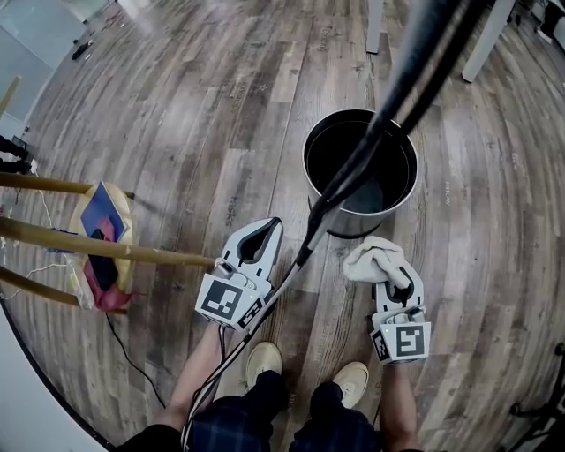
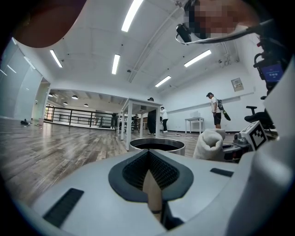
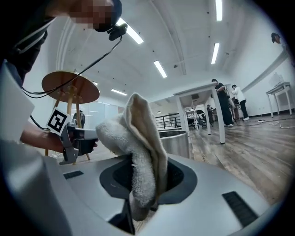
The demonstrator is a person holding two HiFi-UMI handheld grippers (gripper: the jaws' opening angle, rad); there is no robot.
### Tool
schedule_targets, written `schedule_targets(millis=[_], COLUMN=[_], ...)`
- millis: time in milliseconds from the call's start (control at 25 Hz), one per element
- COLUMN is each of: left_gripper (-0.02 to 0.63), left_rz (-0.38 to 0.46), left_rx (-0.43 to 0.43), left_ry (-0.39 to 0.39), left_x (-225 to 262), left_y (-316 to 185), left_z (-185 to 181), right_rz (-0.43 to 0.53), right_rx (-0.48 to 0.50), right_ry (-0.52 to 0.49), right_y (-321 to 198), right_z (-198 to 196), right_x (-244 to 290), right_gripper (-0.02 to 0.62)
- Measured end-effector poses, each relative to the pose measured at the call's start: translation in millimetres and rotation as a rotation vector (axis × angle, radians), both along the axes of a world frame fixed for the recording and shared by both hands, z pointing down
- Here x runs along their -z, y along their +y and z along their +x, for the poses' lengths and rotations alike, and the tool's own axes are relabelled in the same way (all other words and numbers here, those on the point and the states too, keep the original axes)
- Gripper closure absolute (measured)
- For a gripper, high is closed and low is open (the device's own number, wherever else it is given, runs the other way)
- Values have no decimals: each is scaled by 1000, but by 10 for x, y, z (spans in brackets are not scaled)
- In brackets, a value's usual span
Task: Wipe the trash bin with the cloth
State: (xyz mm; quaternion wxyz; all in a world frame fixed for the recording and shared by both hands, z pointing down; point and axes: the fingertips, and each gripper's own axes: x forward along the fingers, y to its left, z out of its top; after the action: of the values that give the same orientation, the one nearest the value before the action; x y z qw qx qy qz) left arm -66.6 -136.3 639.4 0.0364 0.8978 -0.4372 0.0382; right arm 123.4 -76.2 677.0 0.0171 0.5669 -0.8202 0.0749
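The round metal trash bin stands upright on the wood floor, dark inside, just ahead of both grippers. My right gripper is shut on a white terry cloth, bunched up above its jaws near the bin's front right side. In the right gripper view the cloth fills the jaws and the bin shows behind it. My left gripper is shut with nothing in it, tips close to the bin's front left wall. The left gripper view shows the bin's rim ahead and the cloth at right.
A wooden stool with long legs and a colourful seat stands at the left. A black cable hangs across the bin from above. White table legs rise beyond the bin. The person's shoes are below the grippers. Distant people stand by tables.
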Motion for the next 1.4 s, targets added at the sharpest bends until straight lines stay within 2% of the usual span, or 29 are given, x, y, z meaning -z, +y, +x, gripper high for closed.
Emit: schedule_targets(millis=[200, 440, 680, 840, 1040, 1280, 1400], left_gripper=[609, 609, 609, 609, 609, 609, 609], left_rz=[13, 27, 34, 6, 1, 21, 2], left_rx=[2, 2, -22, 10, 13, 18, 2], left_ry=[-4, 4, -23, -24, -34, -22, -18], left_x=[46, 186, 683, 1211, 2151, 3330, 3805], left_y=[3, -28, 8, 84, 193, 143, 252], left_z=[-34, -69, -166, -305, -379, -266, -212], right_rz=[22, 2, -33, -46, -64, -37, -47], right_rx=[40, 36, 16, 31, 30, 30, 35], right_ry=[-6, -8, -11, 11, 27, 57, 64], right_y=[-114, -196, -166, -106, -52, -201, -82], right_z=[-213, -199, -231, -267, -264, -237, -290], right_x=[130, 220, 663, 1240, 2159, 3420, 3971], right_gripper=[499, 499, 499, 499, 499, 499, 499])
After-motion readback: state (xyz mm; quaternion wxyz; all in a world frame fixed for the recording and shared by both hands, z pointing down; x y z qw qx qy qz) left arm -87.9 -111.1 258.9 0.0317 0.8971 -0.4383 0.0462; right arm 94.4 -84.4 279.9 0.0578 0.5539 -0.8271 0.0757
